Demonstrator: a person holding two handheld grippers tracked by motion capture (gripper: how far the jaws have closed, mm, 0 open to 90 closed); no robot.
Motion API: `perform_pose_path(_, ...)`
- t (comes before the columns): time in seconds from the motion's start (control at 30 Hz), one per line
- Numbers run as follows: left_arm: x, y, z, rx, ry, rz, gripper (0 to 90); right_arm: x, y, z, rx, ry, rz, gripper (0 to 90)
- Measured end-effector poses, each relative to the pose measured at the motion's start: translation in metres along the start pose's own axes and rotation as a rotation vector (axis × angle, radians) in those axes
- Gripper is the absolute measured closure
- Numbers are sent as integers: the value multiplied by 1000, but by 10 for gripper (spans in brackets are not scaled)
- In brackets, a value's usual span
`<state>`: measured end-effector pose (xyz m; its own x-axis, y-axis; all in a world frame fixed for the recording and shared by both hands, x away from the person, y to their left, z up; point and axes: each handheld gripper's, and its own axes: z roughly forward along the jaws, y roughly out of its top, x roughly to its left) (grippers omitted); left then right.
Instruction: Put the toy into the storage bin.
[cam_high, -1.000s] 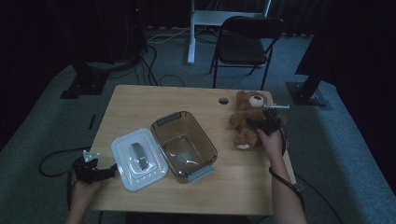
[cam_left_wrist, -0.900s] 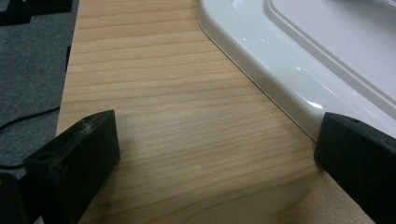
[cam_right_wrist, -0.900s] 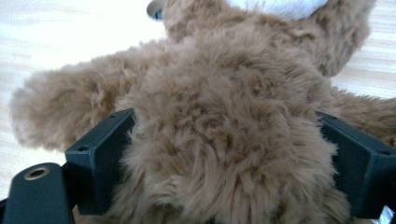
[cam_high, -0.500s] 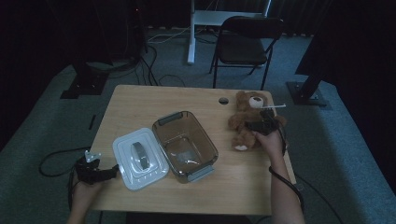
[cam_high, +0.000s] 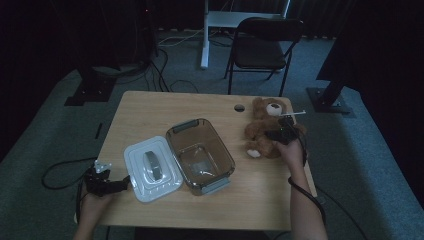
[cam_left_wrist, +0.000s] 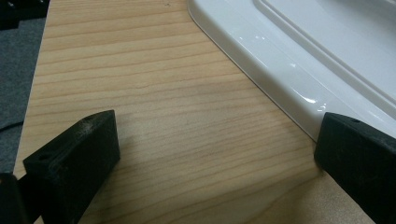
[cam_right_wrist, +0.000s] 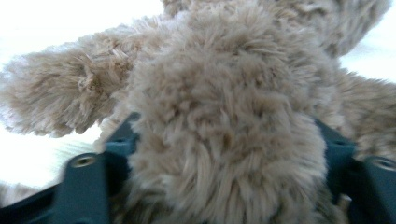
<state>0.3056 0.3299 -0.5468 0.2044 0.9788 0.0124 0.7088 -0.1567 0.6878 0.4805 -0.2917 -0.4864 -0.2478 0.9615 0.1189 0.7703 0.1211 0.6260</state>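
Item: my work surface, a light wooden table (cam_high: 150, 107) with a small round cable hole (cam_high: 239, 107) near its far edge. Lying on it: a white lid (cam_high: 152, 168) with a grey handle, flat at the near left; just beside it, I think touching though the dim light leaves me unsure, a clear brownish container (cam_high: 200, 154) with grey end clips, open and upright at the centre; a brown teddy bear (cam_high: 266, 125) on its back at the far right, well apart from the container.

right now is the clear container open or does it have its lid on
Open: the clear container has no lid on, and the white lid lies on the table beside it.
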Motion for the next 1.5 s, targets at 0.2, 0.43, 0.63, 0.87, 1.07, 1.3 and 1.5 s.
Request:
perform_pose_path(0.2,0,1,1,1,-5,7,5,5,-1,-6,-26,-39,-44,489)
perform_pose_path(0.43,0,1,1,1,-5,7,5,2,1,-17,-52,-35,-7,590)
perform_pose_path(0.63,0,1,1,1,-5,7,5,2,-3,-31,-88,-45,-27,615)
perform_pose_path(0.87,0,1,1,1,-5,7,5,7,-7,-60,-150,-35,-42,615)
perform_pose_path(1.07,0,2,1,1,-8,8,5,18,-1,-90,-203,-35,-64,615)
perform_pose_path(1.3,0,1,1,1,-8,8,5,41,7,-120,-256,0,-112,614)
perform_pose_path(1.5,1,2,2,1,-9,9,5,72,15,-144,-306,48,-182,614)
